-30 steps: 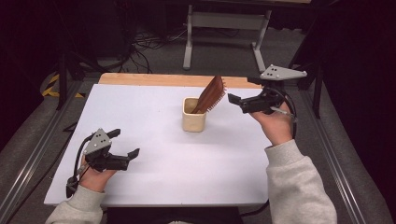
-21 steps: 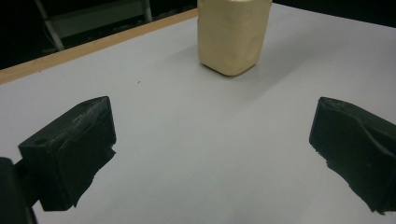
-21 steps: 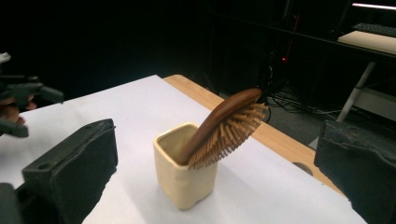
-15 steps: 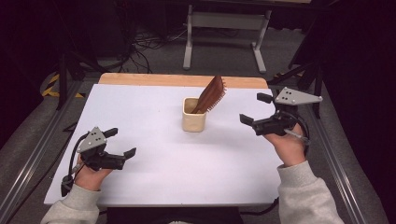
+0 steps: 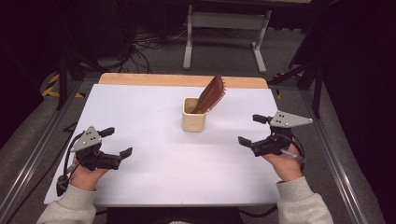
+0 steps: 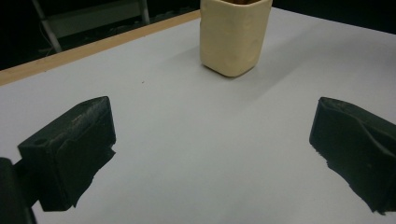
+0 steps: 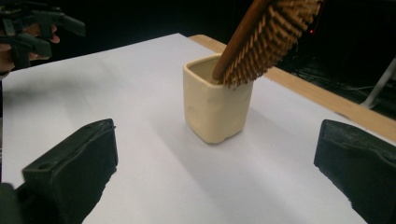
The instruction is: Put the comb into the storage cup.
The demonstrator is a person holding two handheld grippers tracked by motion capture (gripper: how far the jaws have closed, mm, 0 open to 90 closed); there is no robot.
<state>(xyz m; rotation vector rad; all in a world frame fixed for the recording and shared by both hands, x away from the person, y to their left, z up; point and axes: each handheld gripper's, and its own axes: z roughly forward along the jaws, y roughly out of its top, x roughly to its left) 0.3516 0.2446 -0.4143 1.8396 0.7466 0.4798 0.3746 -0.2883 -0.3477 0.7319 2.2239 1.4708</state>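
Resting, both claws: apart from the work, nothing gripped.
Left claw [image 5: 116, 142]: jaws spread wide, empty, low over the bench [image 5: 140, 107]. In the left gripper view the cup [image 6: 235, 35] stands ahead of it and a little to its right, well apart.
Right claw [image 5: 250, 129]: jaws spread wide, empty. In the right gripper view the cup [image 7: 215, 99] sits straight ahead between the two jaw tips, near but not touching.
Hairbrush [image 5: 211, 94]: handle down in the cup [image 5: 194, 115], head leaning up and out over the rim on the side away from the left claw; bristles [image 7: 265, 39] face down and toward the right claw (seen close in the right gripper view).
Cup: cream, squarish, upright, alone in the middle of the bench.
Status (judgement): brush looks already set in the cup; claws look clear of it.
Risk 1: cup tips. Cause: the brush head hangs well past the rim, so the load is off-centre; a nudge from either claw on the cup wall could carry it over.
Risk 2: brush levers out. Cause: the right claw catching the bristles or the overhanging head if it goes forward at this height.
Risk 3: cup slides. Cause: smooth bench sheet, light cup, one-sided push.
Unknown: how deep the handle sits; the cup wall hides it.
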